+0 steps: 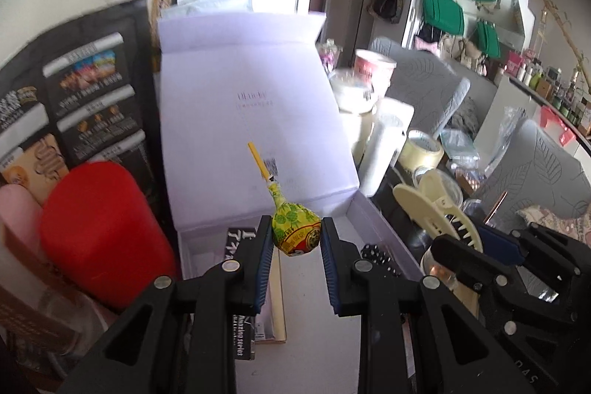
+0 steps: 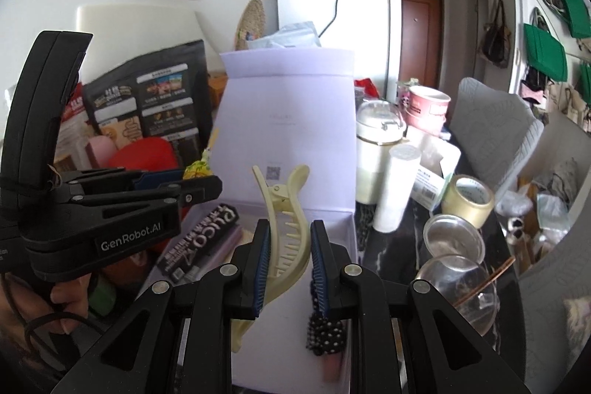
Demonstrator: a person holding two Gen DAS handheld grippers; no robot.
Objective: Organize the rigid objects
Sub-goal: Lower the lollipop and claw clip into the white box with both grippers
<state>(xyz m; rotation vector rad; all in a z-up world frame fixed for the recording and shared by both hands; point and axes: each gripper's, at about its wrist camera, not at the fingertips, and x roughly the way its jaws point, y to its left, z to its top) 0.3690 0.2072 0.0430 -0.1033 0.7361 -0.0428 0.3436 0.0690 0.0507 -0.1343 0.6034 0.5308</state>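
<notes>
Left hand-held gripper [image 1: 295, 239] clamped on lollipop [image 1: 295, 233] head; stick points up and away, toward raised lid. Right hand-held gripper [image 2: 286, 242] holds cream hair claw [image 2: 288, 220] between pads, long axis roughly upright, teeth facing right. Both hang directly over open white box [image 1: 373, 220]; right just beside left. Inside box: black packet [image 2: 201, 239], polka-dot item [image 2: 327, 335], flat box on left side. Next judged: lower each straight down into bare floor of box, release.
</notes>
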